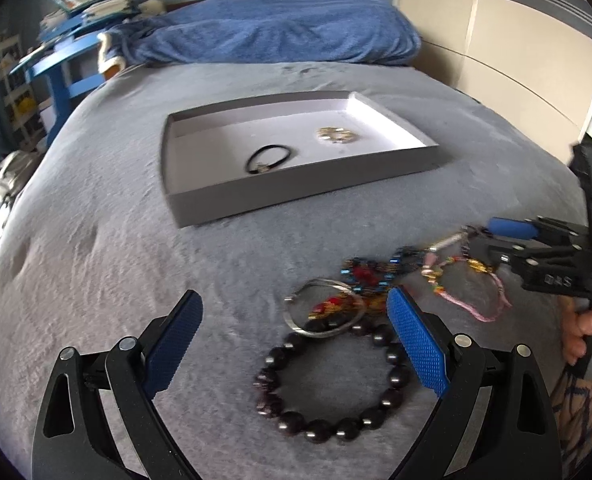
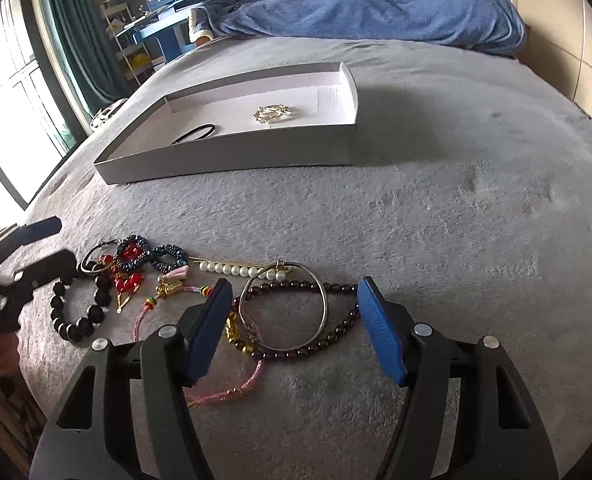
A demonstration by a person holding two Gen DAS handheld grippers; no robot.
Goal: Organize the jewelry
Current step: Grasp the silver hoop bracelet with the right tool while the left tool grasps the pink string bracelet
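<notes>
A shallow grey tray (image 1: 296, 196) (image 2: 231, 160) lies on the grey bed and holds a black hair tie (image 1: 269, 157) (image 2: 195, 134) and a gold brooch (image 1: 337, 135) (image 2: 272, 114). Loose jewelry lies in front of it. My left gripper (image 1: 296, 316) is open above a black bead bracelet (image 1: 332, 392) (image 2: 77, 308) and a silver bangle (image 1: 324, 308). My right gripper (image 2: 291, 300) (image 1: 492, 236) is open over a silver bangle (image 2: 287, 308) and a dark purple bead strand (image 2: 320, 344). A pink cord bracelet (image 2: 215, 392) (image 1: 480, 300), a pearl pin (image 2: 235, 269) and red and blue beaded pieces (image 2: 135, 256) (image 1: 372, 272) lie nearby.
A blue blanket (image 1: 279, 28) (image 2: 376, 4) is bunched at the far end of the bed. A blue desk with books (image 1: 75, 36) stands at the far left, a window with green curtains (image 2: 35, 60) beside it. A cream wardrobe (image 1: 496, 32) stands on the right.
</notes>
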